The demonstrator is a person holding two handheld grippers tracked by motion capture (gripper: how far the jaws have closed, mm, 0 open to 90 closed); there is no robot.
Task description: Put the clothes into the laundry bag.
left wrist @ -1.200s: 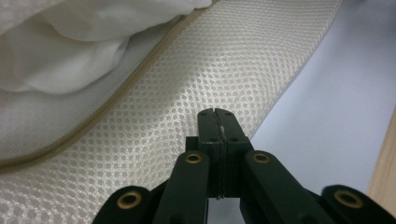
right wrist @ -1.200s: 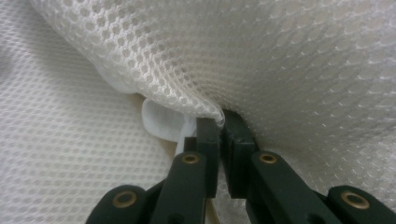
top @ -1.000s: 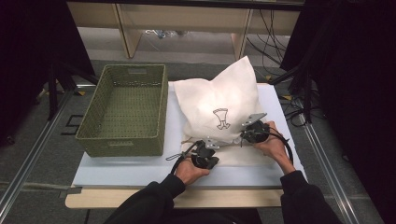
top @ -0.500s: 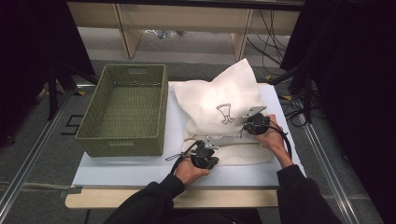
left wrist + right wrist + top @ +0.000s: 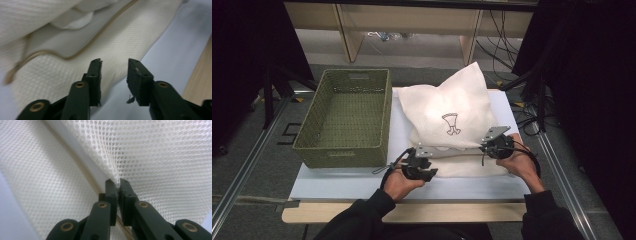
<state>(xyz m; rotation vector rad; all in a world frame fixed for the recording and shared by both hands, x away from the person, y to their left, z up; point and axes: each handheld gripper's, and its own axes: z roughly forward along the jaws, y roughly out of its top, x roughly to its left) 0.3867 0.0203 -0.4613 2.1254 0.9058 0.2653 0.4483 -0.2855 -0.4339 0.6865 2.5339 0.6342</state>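
Both forearms reach in low toward the white pillowcase point(image 5: 447, 117), which lies on the surface point(image 5: 362, 177) just right of the green basket point(image 5: 344, 117) — bare surface in front of it. The left hand-held gripper point(image 5: 114, 65) has just been opening, nothing between its jaws. The right hand-held gripper point(image 5: 117, 184) is clamped on what looks like a fold of the pillowcase's mesh.
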